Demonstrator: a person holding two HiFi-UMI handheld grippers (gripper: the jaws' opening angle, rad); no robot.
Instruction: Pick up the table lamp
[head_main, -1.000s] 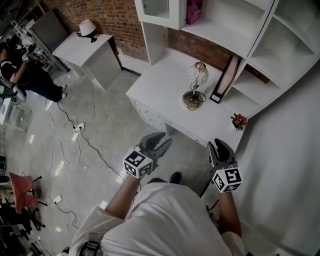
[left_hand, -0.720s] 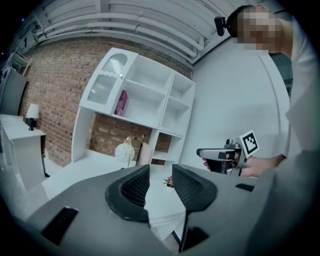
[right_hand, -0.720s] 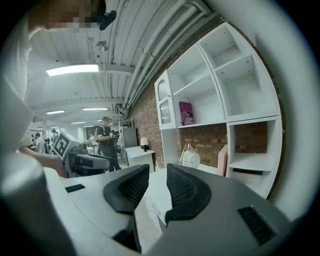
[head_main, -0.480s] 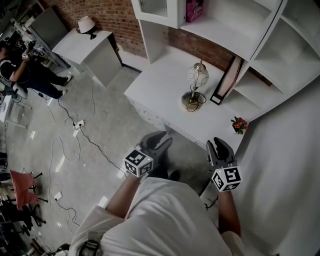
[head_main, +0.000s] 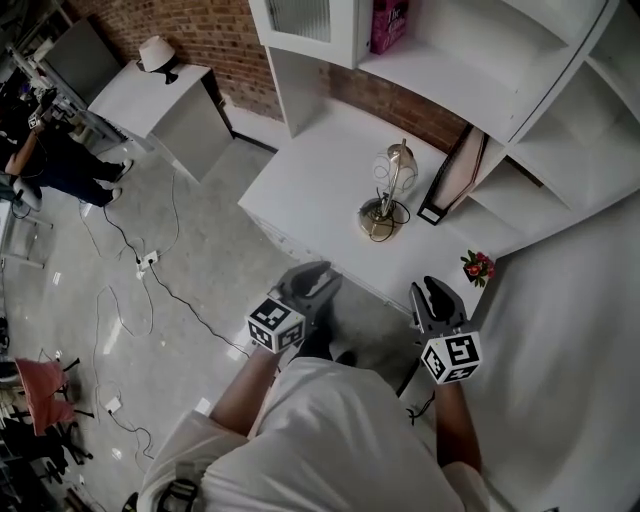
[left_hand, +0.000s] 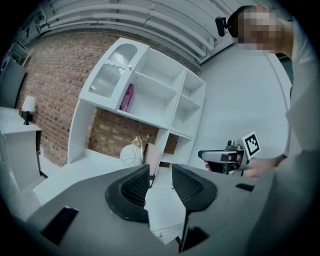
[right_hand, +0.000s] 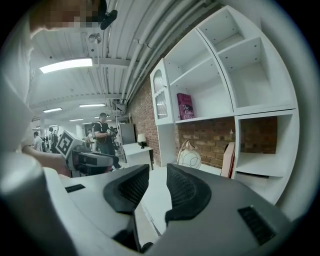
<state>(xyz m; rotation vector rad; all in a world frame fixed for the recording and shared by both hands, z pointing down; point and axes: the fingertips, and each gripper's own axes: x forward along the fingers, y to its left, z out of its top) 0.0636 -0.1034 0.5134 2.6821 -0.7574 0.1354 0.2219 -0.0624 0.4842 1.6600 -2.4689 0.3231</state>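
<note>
task's thing: the table lamp (head_main: 384, 195) stands upright on the white desk (head_main: 310, 185), near the back, just beside a leaning picture frame (head_main: 452, 172).
lamp's build: round base, thin curved stem, pale globe shade on top; its long axis runs straight up from the desk.
left gripper (head_main: 318, 275): jaws a narrow way apart, with nothing between them but the desk beyond.
right gripper (head_main: 435, 292): jaws also parted by a narrow gap and empty.
which way the lamp lies: ahead of both grippers and well apart from them, across the desk's front edge; in the head view it sits between their two lines.
left gripper view: the lamp (left_hand: 132, 154) shows a little left of the jaw gap.
right gripper view: the lamp (right_hand: 189, 157) shows a little right of the gap.
nearer hand: too close to call; neither is clearly nearer.
step in hand: approach, as i judge it; nothing is touched yet.
next move calls for: reaching over the desk and meeting the upright stem or base from the side, probably with wider jaws.
</note>
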